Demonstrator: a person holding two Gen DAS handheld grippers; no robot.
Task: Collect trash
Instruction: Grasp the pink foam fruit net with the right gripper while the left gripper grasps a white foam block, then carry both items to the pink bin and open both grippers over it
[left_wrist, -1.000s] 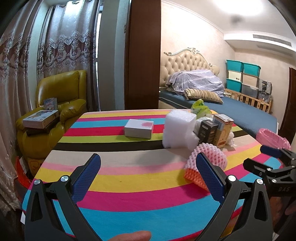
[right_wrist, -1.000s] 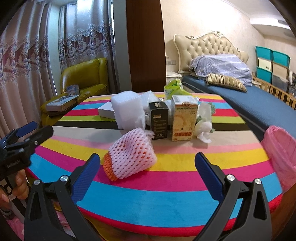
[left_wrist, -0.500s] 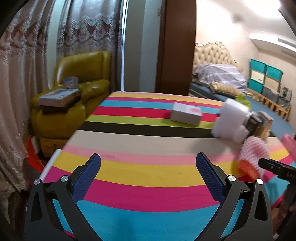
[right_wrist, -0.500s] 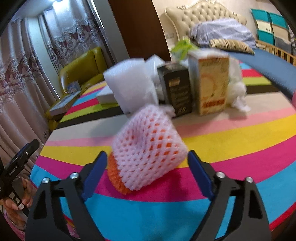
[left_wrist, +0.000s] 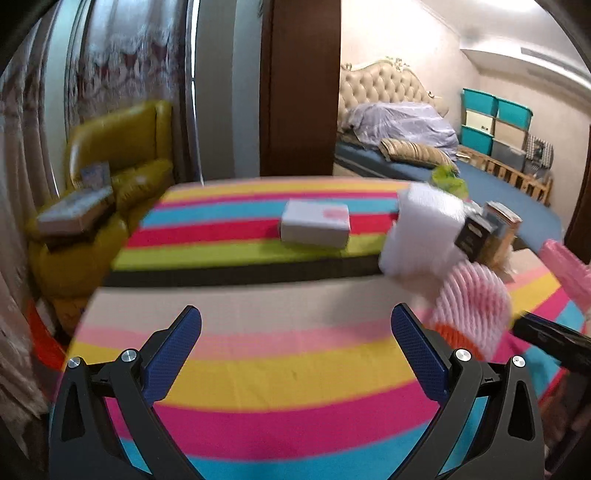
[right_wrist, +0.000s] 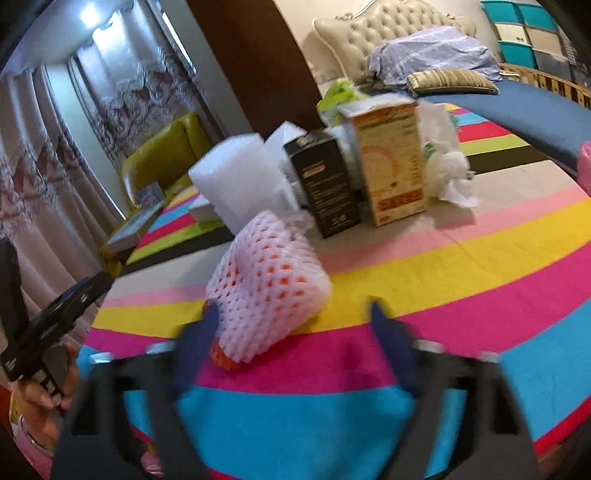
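Observation:
A white foam fruit net over something orange (right_wrist: 266, 284) lies on the striped tablecloth (right_wrist: 461, 258). My right gripper (right_wrist: 295, 325) is open, its blue fingers either side of the net's near end, the left finger touching or nearly so. Behind the net stand a white foam block (right_wrist: 236, 181), a black box (right_wrist: 325, 184) and an orange carton (right_wrist: 391, 162), with crumpled white plastic (right_wrist: 450, 173) beside. My left gripper (left_wrist: 295, 332) is open and empty over the table; the net (left_wrist: 472, 310) is at its right, and a white flat box (left_wrist: 314, 221) lies farther back.
A pink-lined bin (left_wrist: 565, 266) stands past the table's right edge. A yellow armchair (left_wrist: 107, 192) with books is left of the table. A bed (left_wrist: 424, 147) lies behind. The left gripper also shows in the right wrist view (right_wrist: 48, 325).
My right gripper has moved forward and down, bringing its fingers around the foam net. My left gripper has swung back right, bringing the trash pile into view.

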